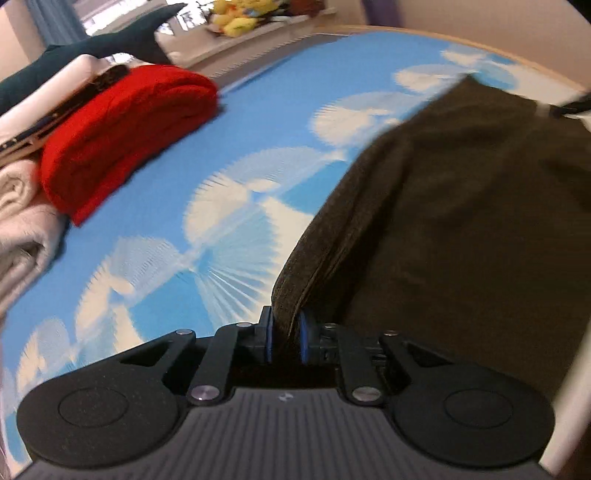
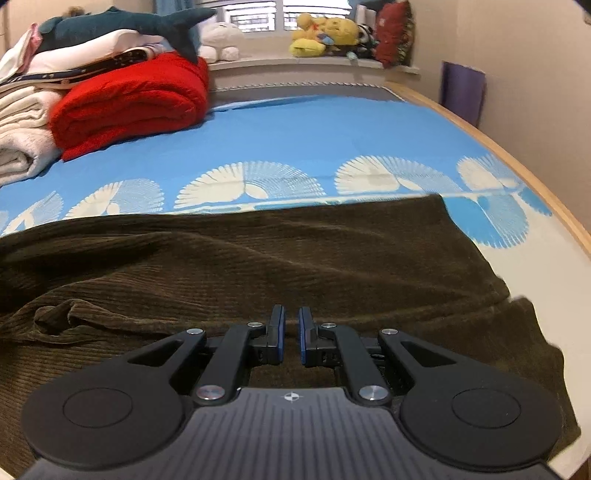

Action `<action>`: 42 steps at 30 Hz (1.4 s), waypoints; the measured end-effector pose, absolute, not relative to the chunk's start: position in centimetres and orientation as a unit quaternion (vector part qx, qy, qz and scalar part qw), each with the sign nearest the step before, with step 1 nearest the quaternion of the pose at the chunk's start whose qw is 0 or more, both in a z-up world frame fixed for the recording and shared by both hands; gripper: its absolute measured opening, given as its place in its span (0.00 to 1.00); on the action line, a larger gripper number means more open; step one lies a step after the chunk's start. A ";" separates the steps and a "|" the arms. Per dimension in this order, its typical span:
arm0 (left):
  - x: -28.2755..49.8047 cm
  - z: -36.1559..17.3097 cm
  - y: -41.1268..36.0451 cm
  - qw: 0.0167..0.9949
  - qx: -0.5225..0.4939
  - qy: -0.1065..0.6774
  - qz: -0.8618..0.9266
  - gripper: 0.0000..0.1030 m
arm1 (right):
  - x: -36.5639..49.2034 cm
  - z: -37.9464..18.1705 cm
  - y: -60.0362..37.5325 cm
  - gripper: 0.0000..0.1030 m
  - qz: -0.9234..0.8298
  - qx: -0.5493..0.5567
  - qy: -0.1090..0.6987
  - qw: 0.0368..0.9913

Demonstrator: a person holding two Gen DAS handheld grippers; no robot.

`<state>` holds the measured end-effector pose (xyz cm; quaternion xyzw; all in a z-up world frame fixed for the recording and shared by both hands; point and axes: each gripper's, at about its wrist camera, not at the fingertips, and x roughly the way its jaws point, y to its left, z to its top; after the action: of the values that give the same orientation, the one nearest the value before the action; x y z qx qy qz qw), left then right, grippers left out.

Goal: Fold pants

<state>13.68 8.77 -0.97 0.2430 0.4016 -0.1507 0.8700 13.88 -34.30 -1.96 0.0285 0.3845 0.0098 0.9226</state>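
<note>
Nearest my left camera, my left gripper (image 1: 284,338) is clamped on a fold of the brown corduroy pants (image 1: 461,221), the cloth pinched between its 2 blue pads (image 1: 303,339) and rising away to the right and far side, lifted off the bed; the view is blurred. In my right camera, my right gripper (image 2: 291,334) sits low over the same pants (image 2: 258,258), its 2 fingers (image 2: 277,334) drawn close with a narrow gap between them, and I cannot tell whether any cloth is caught there. From this side the pants lie spread across the near part of the blue bedsheet (image 2: 314,129) with white fan shapes, wrinkled and bunched at the near left, their far edge running straight from left to right. On the far left of the bed a folded red blanket (image 2: 129,99) lies beside a stack of white and cream linens (image 2: 22,122), with a dark teal plush shark (image 2: 110,26) on top. Yellow plush toys (image 2: 321,33) sit on the sill at the far end. A wooden bed edge (image 2: 517,173) curves along the right
</note>
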 end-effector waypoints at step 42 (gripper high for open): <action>10.8 -9.2 21.9 0.780 -0.209 0.586 0.069 0.22 | 26.4 -6.1 -33.9 0.26 0.033 0.293 0.376 0.879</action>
<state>10.85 21.94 -9.23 -0.2086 0.5862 0.0687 0.7798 26.39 -33.91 -6.12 0.2928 0.3760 0.0327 0.8785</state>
